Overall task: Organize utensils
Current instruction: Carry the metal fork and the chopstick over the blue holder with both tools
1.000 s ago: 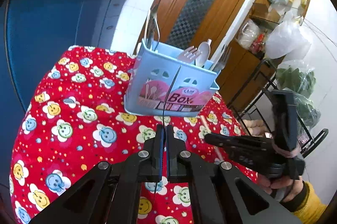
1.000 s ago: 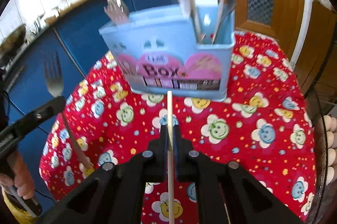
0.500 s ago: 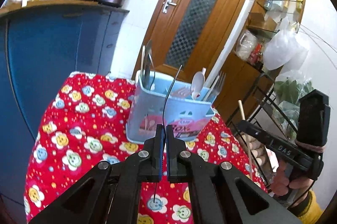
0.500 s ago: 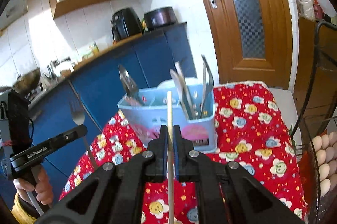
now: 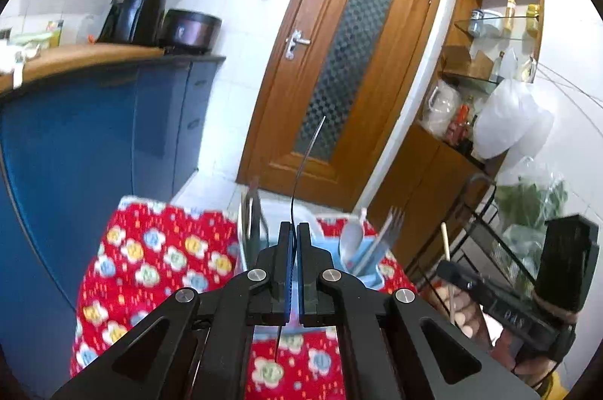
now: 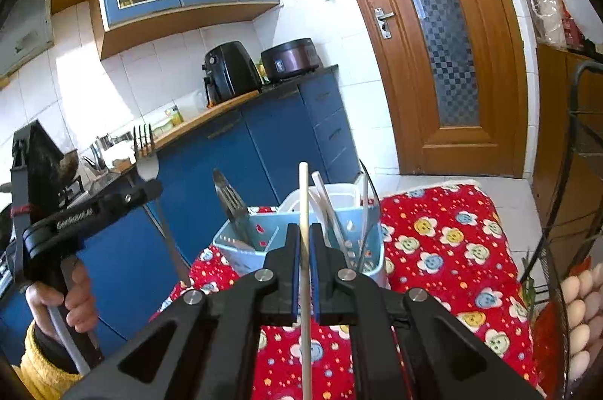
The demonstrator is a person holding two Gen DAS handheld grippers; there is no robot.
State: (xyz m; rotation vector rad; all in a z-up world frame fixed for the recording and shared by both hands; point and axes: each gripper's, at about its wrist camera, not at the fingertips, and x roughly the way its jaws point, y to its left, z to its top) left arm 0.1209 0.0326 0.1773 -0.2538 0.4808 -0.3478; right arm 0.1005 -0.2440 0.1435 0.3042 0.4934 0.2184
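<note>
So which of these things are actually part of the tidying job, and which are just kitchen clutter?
Part of the job:
- fork clamped in the left gripper
- chopstick clamped in the right gripper
- blue utensil box

Just lying about:
- air fryer
- cooker pot
- eggs
- flowered tablecloth

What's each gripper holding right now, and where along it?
Left gripper: a metal fork, clamped partway down its handle. Right gripper: a chopstick, pinched mid-length.

Raised lettering on the left gripper arm is blurred and unreadable; no other text is legible.
</note>
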